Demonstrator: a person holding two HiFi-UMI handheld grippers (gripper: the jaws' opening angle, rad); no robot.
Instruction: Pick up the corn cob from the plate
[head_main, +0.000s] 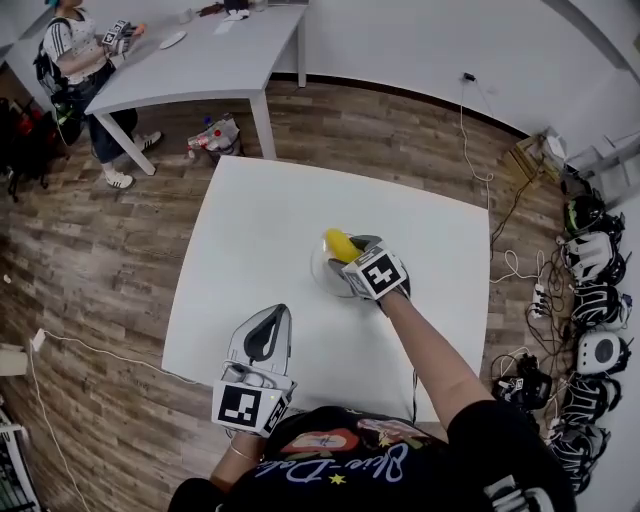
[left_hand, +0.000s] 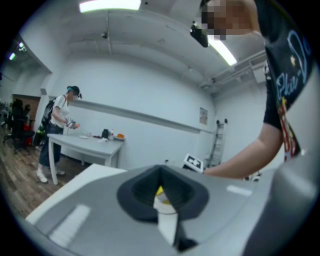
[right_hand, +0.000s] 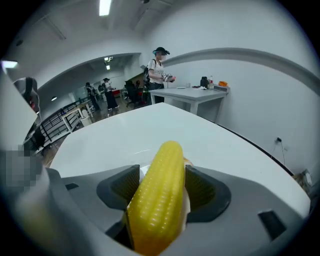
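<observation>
Where the middle of the white table (head_main: 250, 220) meets its right half, a pale plate (head_main: 319, 272) sits well clear of every edge, and a yellow corn cob (head_main: 339, 243) lies on it. The right gripper (head_main: 352, 252) is angled down over the plate with its jaws spread wide, one on each side of the cob. In the right gripper view the cob (right_hand: 157, 200) fills the gap, its long axis running away from the camera along the line the jaws point, its tip leaning slightly right. The ribbed pads flank its sides without visibly pressing, so nothing is gripped yet. Closing would squeeze the cob across its width, which looks like a sound hold.

The left gripper (head_main: 272, 316) hovers low near the table's near edge, left of the plate and well apart from it, jaws together and empty. The right hand is plainly the nearer one.

Bare tabletop surrounds the plate, leaving open room above it for lifting.
</observation>
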